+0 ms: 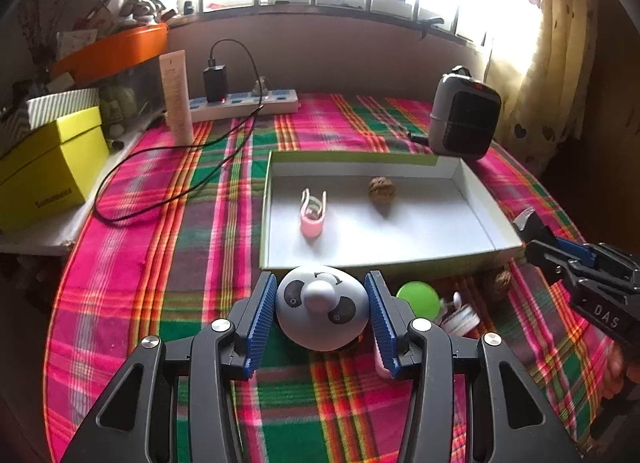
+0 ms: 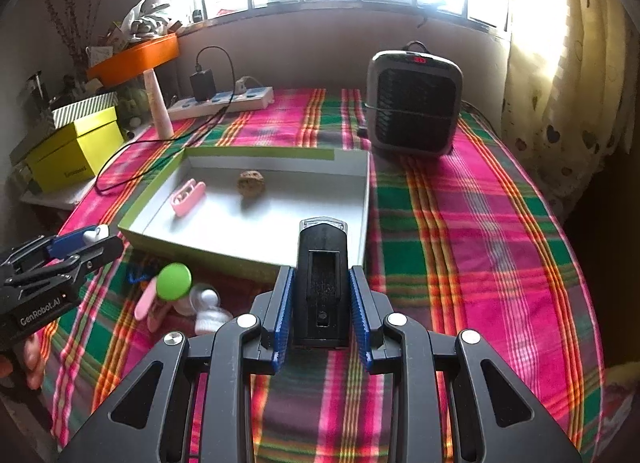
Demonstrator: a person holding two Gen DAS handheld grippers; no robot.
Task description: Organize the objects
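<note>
Both grippers loaded, short of the tray (image 1: 480,207) w/ its near wall just ahead.

Left gripper (image 1: 322,313): pads clamped on a white panda-face toy (image 1: 320,305), round, no real long axis, held above the plaid cloth (image 1: 160,263). Tray straight ahead of the fingertips, so likely next move = forward over the near rim, then release. Clearing the near wall looks like the thing to watch.

Right gripper (image 2: 320,303): pads closed on a black oblong device w/ silver tip (image 2: 322,279), exact type unclear. Long axis runs along the fingers, pointing at the tray's near right corner (image 2: 362,259); tip already over or at the rim, can't tell which. Right seems the nearer of the two to a drop.

Count in tray: 1 walnut (image 1: 382,190), 1 pink clip (image 1: 313,219) lying left of it, well apart.

Count outside tray, on cloth betw. the two grippers: 1 green round cap (image 2: 174,281), 1 pink clip-like piece (image 2: 146,303), 1 white threaded cap (image 2: 210,321), 1 clear round bit (image 2: 202,295) beside it, 1 more walnut (image 1: 498,283) against the tray's outer near wall. Blue item (image 2: 138,275) in the shadow there, can't ID.

Total walnuts seen: 2. Grippers: 2, both full.
</note>
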